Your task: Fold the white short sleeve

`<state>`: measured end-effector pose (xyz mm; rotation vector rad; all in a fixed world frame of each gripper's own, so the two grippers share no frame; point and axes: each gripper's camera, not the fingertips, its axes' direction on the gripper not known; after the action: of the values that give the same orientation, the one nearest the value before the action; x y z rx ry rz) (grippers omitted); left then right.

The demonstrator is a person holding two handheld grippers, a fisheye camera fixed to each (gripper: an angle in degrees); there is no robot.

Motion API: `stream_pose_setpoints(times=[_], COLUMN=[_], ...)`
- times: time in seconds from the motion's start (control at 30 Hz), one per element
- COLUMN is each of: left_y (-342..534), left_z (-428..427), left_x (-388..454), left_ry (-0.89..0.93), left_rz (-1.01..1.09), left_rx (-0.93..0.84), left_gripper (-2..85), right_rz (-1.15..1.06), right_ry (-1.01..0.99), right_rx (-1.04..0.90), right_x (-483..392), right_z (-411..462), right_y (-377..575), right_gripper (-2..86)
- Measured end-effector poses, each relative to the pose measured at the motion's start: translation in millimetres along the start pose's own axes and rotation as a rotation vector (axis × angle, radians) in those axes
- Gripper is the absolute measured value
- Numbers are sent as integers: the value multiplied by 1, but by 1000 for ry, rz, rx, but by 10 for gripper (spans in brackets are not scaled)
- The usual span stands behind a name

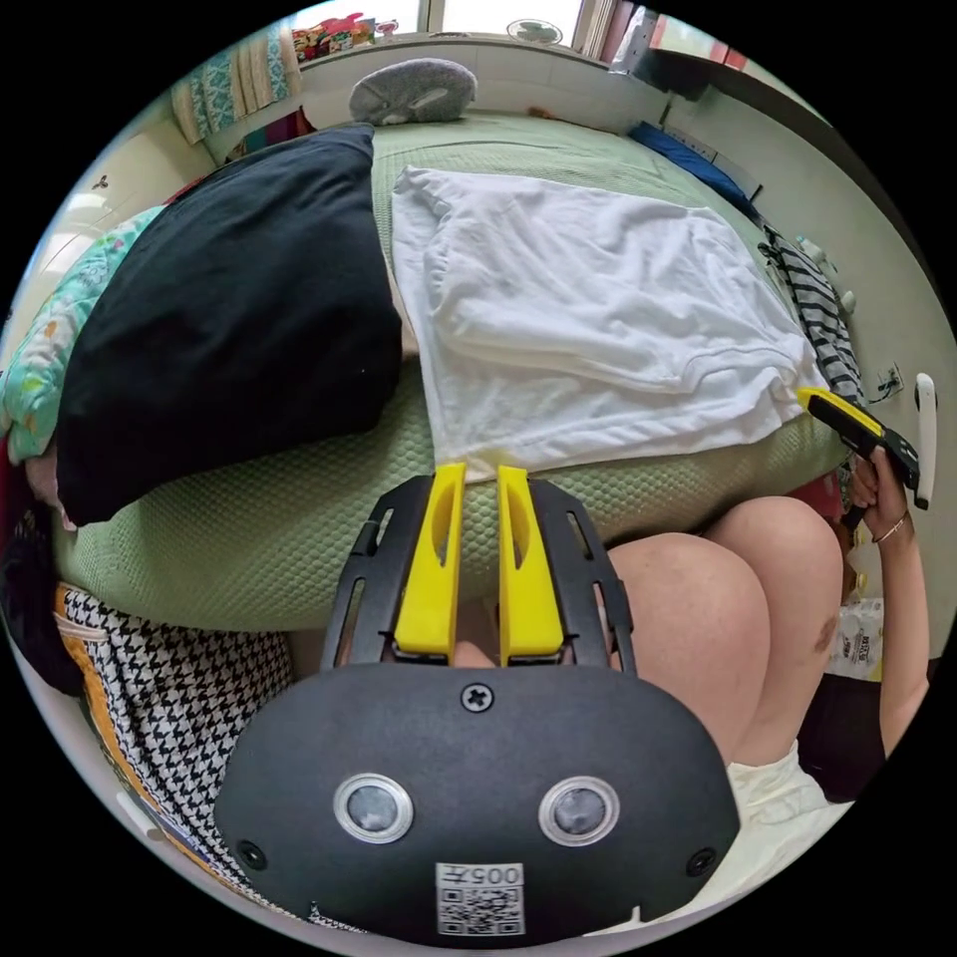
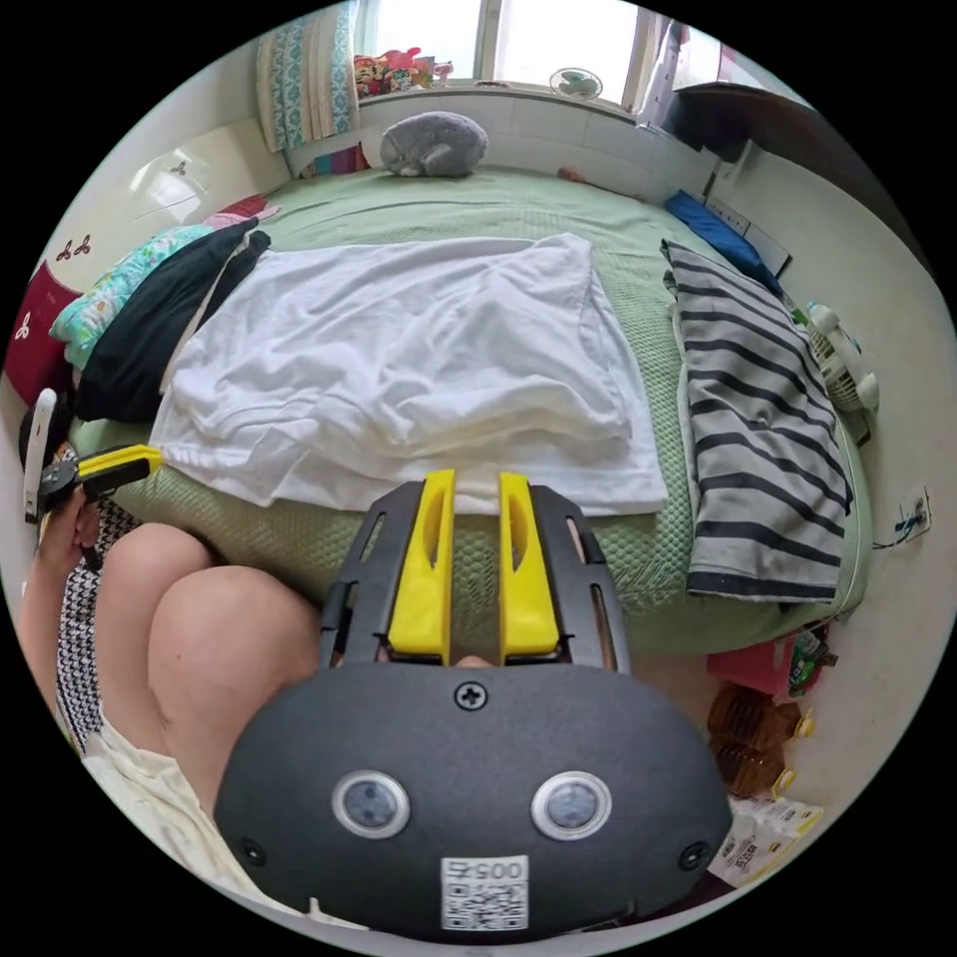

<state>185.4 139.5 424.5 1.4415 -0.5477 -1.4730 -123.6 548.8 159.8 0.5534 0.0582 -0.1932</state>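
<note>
Gripping the white short-sleeved shirt [image 1: 588, 309] hem on the green bed [image 1: 299, 518], my left gripper [image 1: 480, 477] and right gripper [image 2: 477, 485] clench its near corners.

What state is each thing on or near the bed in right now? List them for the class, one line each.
White short sleeve: spread on the bed, partly folded, wrinkled.
Left tongs: jaws narrowly apart at the shirt's near hem, whether they pinch it cannot be told.
Right tongs: jaws narrowly apart at the near hem, grip unclear.
Striped garment: lying flat beside the shirt.
Black garment: heaped on the bed's other side.
Bed: covered in green bedspread.
</note>
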Motion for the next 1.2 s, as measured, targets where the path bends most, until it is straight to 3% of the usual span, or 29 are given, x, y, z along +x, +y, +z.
stream_pose_setpoints(times=[0.23, 0.53, 0.67, 0.87, 1.2], left_y=[-1, 7, 2, -45, -105], left_z=[1, -9, -38, -55, -2], left_x=[14, 36, 102, 240, 438], left_ry=[-28, 45, 113, 258, 225], left_rz=[34, -12, 157, 396, 565], left_rx=[-22, -30, 43, 127, 91], left_gripper=[50, 52, 68, 96, 141], right_rz=[-34, 132, 218, 235, 237], right_ry=[92, -62, -154, -135, -129], right_rx=[-15, -13, 33, -28, -92], right_x=[14, 66, 73, 71, 102], right_z=[-17, -40, -64, -77, -113], right_y=[7, 41, 88, 123, 147], right_gripper=[-15, 8, 17, 20, 6])
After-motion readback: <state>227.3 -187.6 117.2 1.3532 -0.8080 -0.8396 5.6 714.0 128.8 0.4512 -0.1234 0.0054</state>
